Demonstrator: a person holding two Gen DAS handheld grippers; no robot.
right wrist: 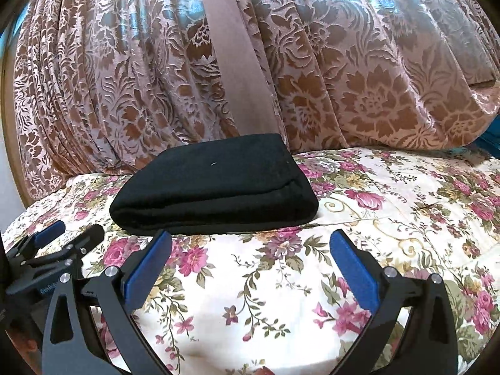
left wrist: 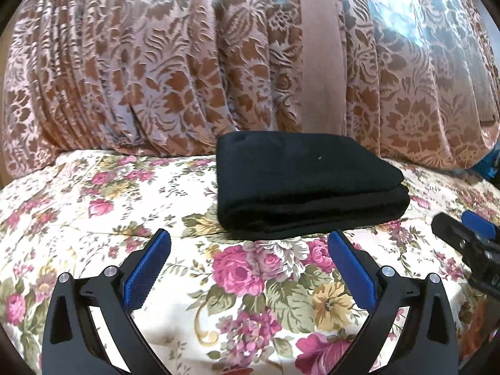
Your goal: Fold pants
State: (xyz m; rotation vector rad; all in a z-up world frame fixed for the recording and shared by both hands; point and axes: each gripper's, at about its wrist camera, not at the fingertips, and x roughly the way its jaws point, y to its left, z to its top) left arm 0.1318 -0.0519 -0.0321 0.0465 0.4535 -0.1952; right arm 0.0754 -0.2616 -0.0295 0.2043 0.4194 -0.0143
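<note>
Folded pants point(left wrist: 307, 184): long axis sideways, fold facing cameras.

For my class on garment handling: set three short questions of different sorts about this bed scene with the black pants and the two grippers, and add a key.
1. True or false: the black pants lie spread flat at full length on the floral bedsheet.
2. Multiple choice: the left gripper is (A) shut on the pants, (B) open with nothing between its jaws, (C) shut on the sheet.
3. Short answer: what hangs behind the pants?

Key
1. False: they lie folded into a compact stack.
2. B; the right gripper is open and empty as well.
3. A patterned brown curtain.
</note>
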